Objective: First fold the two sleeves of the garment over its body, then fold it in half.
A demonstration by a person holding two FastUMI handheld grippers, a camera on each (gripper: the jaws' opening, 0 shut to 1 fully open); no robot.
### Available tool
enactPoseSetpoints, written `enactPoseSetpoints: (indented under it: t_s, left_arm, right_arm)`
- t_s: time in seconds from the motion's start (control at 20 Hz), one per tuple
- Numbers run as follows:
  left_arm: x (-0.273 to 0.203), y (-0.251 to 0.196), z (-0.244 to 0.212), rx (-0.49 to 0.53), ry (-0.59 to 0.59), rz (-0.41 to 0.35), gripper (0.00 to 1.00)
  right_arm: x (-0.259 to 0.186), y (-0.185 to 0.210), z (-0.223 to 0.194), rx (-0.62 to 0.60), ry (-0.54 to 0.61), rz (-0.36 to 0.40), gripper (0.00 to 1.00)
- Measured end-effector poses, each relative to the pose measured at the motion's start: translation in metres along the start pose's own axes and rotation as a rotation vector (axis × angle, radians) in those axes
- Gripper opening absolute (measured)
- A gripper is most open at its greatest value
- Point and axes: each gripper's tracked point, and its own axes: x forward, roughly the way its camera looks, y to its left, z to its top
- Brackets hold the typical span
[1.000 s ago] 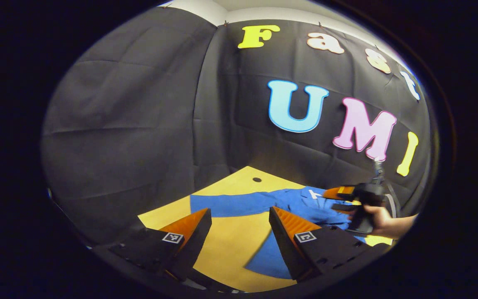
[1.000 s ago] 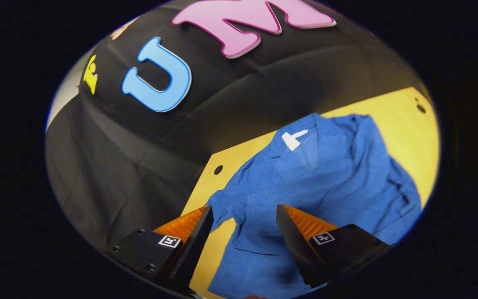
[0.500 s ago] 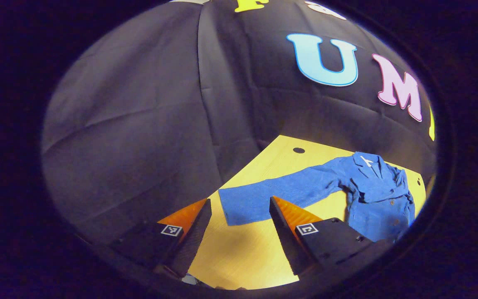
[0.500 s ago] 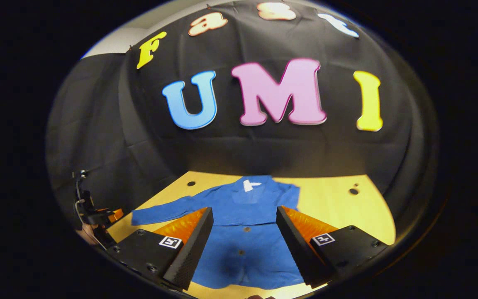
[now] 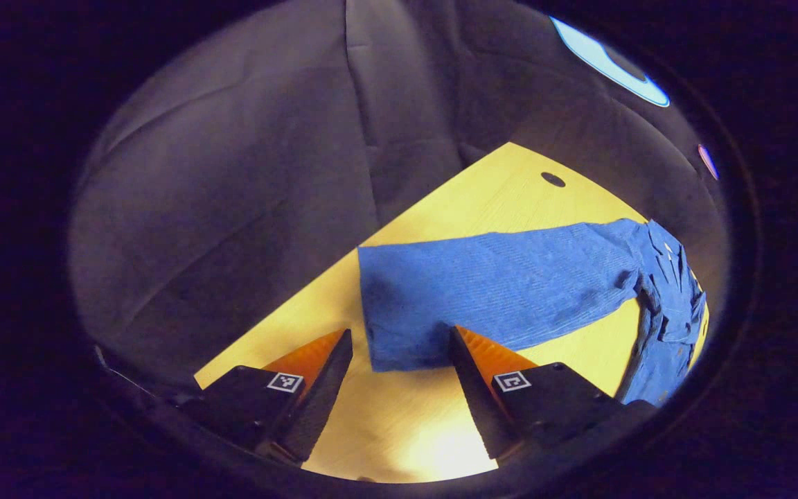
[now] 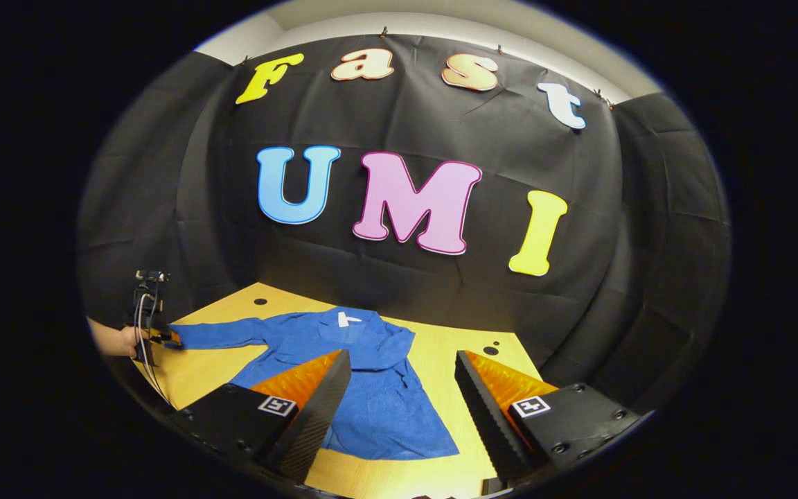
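A blue button-front garment (image 6: 385,409) lies flat on the yellow table (image 6: 191,374), collar toward the back wall. One long sleeve (image 5: 510,284) stretches straight out to the side; the other appears folded in over the body. My left gripper (image 5: 399,333) is open and low over the table, with the sleeve's cuff (image 5: 399,326) lying between its fingertips, unpinched. In the right gripper view the left gripper (image 6: 156,337) sits at that cuff, held by a hand (image 6: 118,342). My right gripper (image 6: 402,355) is open and empty, back from the garment's hem.
The black cloth wall closes the table at the back and both sides. Small round holes mark the tabletop near the back left corner (image 6: 260,301) and back right (image 6: 492,346). Bare yellow wood (image 5: 399,423) lies between my left fingers and the front edge.
The left gripper has dropped and closed in on the outstretched sleeve's cuff. The right gripper has drawn back from over the garment's body and now faces the wall from farther off.
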Motion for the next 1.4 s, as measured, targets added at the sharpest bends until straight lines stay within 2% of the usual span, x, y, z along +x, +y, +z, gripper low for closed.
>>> enactPoseSetpoints:
  t_s: [0.1,0.2,0.25,0.35,0.4,0.5,0.65,0.75,0.9,1.1,1.2,1.3,1.4]
  left_arm:
    - [0.004,-0.001,0.002,-0.003,0.011,0.0,0.8]
    - [0.007,-0.005,-0.002,0.039,0.009,-0.023,0.81]
    - [0.013,-0.003,-0.001,0.044,0.003,-0.029,0.75]
    - [0.007,-0.006,0.004,-0.009,0.013,-0.034,0.43]
    - [0.01,-0.006,0.005,-0.024,0.013,-0.034,0.42]
    - [0.013,-0.016,0.008,-0.069,-0.001,-0.071,0.11]
    - [0.012,-0.014,0.007,-0.086,-0.013,-0.108,0.0]
    - [0.005,-0.017,0.01,-0.096,-0.013,-0.109,0.0]
    - [-0.037,-0.058,0.049,-0.09,-0.146,-0.222,0.0]
    - [-0.103,-0.165,0.078,0.047,-0.289,-0.448,0.0]
    - [-0.144,-0.242,0.084,0.132,-0.353,-0.606,0.0]
    - [-0.18,-0.337,0.069,0.139,-0.374,-0.825,0.0]
    - [-0.203,-0.41,0.041,0.192,-0.339,-0.955,0.0]
  right_arm:
    - [0.002,0.005,0.002,0.009,0.001,-0.009,0.96]
    - [0.006,0.013,-0.002,0.026,0.014,0.002,0.96]
    - [0.008,0.015,-0.006,0.032,0.024,0.01,0.96]
    - [0.014,0.017,-0.012,0.04,0.035,0.026,0.96]
    - [0.018,0.019,-0.015,0.051,0.037,0.039,0.96]
    - [0.029,0.018,-0.02,0.077,0.048,0.056,0.96]
    - [0.05,0.007,-0.032,0.104,0.077,0.061,0.96]
    - [0.067,0.0,-0.04,0.111,0.1,0.065,0.96]
    - [0.087,-0.007,-0.05,0.124,0.131,0.086,0.97]
    - [0.103,-0.032,-0.063,0.11,0.143,0.054,0.97]
    - [0.106,-0.043,-0.074,0.104,0.154,0.047,0.97]
    - [0.104,-0.055,-0.086,0.115,0.171,0.033,0.97]
    - [0.1,-0.062,-0.096,0.158,0.188,0.032,0.97]
